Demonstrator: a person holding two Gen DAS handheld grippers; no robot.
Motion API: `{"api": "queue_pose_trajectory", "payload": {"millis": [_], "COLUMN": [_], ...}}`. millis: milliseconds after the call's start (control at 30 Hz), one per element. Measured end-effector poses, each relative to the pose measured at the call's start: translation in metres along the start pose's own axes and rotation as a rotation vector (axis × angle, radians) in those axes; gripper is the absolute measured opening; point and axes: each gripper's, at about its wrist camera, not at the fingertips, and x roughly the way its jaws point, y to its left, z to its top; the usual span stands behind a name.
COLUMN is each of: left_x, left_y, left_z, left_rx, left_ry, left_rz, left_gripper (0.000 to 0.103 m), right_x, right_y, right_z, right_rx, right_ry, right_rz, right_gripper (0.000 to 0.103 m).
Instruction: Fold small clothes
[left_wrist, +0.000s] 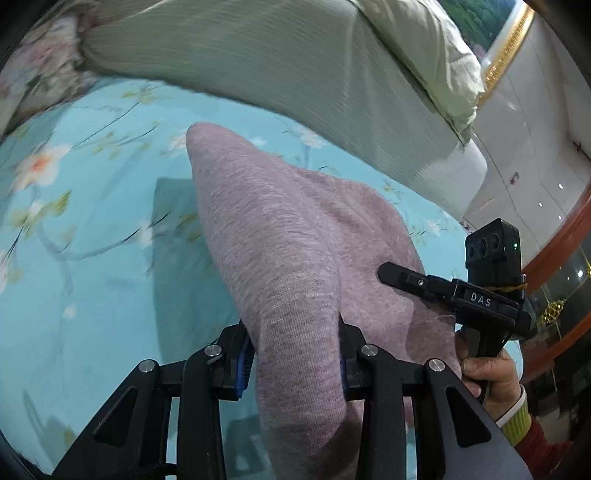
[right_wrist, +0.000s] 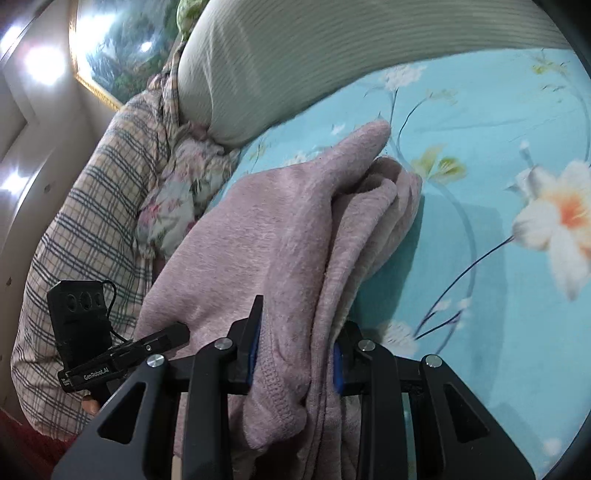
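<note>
Heathered mauve-pink knit garment (left_wrist: 295, 236) on a turquoise bedsheet (left_wrist: 92, 258) with white-and-orange blossoms — sage-green ribbed blanket (left_wrist: 258, 55), cream plaid pillow (right_wrist: 92, 221) with blue lines, black tools with blue pads.

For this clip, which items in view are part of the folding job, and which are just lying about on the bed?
Part of the job:
pink knit garment
left gripper, shut on it
right gripper, shut on it

Lying about:
floral blue bedsheet
ribbed grey pillow
plaid cloth
framed painting

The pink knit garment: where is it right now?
The pink knit garment is clamped between both grippers, left gripper and right gripper, held above the turquoise floral bedsheet, near the ribbed grey-green pillow.
</note>
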Motion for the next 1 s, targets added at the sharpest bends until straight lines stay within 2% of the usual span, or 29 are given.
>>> {"api": "queue_pose_trajectory", "payload": {"millis": [133,200,367,400,500,633,667,733,833,900,933,967,1000], "left_x": [0.009,0.013,0.019,0.017,0.005,-0.021,-0.028,-0.038,-0.046,-0.048,-0.048,-0.046,-0.040], "left_y": [0.018,0.022,0.023,0.024,0.030,0.026,0.024,0.019,0.011,0.005,0.002,-0.003,-0.006], "left_z": [-0.015,-0.020,-0.025,-0.027,-0.033,-0.039,-0.040,-0.039,-0.034,-0.031,-0.029,-0.028,-0.024], "left_rx": [-0.045,-0.041,-0.024,-0.024,-0.023,0.024,0.041,0.071,0.087,0.102,0.110,0.122,0.132], "left_ry": [0.037,0.041,0.072,0.082,0.085,0.040,0.029,0.012,-0.011,-0.027,-0.030,-0.025,-0.017], "left_rz": [0.021,0.035,0.090,0.100,0.116,0.165,0.172,0.177,0.146,0.117,0.104,0.087,0.073], "left_gripper": [0.036,0.041,0.059,0.060,0.063,0.063,0.061,0.060,0.055,0.047,0.043,0.035,0.034], "right_x": [0.008,0.007,0.002,-0.001,-0.017,-0.047,-0.048,-0.044,-0.023,-0.008,0.001,0.005,0.005], "right_y": [-0.008,-0.012,-0.016,-0.014,-0.009,0.005,0.009,0.015,0.013,0.006,-0.001,-0.005,-0.006], "right_z": [-0.009,-0.011,-0.013,-0.013,-0.011,-0.003,-0.001,0.009,0.019,0.024,0.027,0.030,0.031], "right_rx": [0.013,0.025,0.040,0.037,0.019,-0.027,-0.036,-0.053,-0.035,-0.018,0.014,0.033,0.037], "right_ry": [0.023,0.027,0.031,0.026,-0.007,-0.095,-0.099,-0.085,-0.039,-0.012,0.004,0.009,0.008], "right_rz": [-0.031,-0.033,-0.079,-0.087,-0.133,-0.170,-0.164,-0.140,-0.144,-0.170,-0.167,-0.157,-0.152], "right_gripper": [0.032,0.034,0.049,0.051,0.059,0.059,0.058,0.046,0.044,0.040,0.027,0.019,0.016]}}
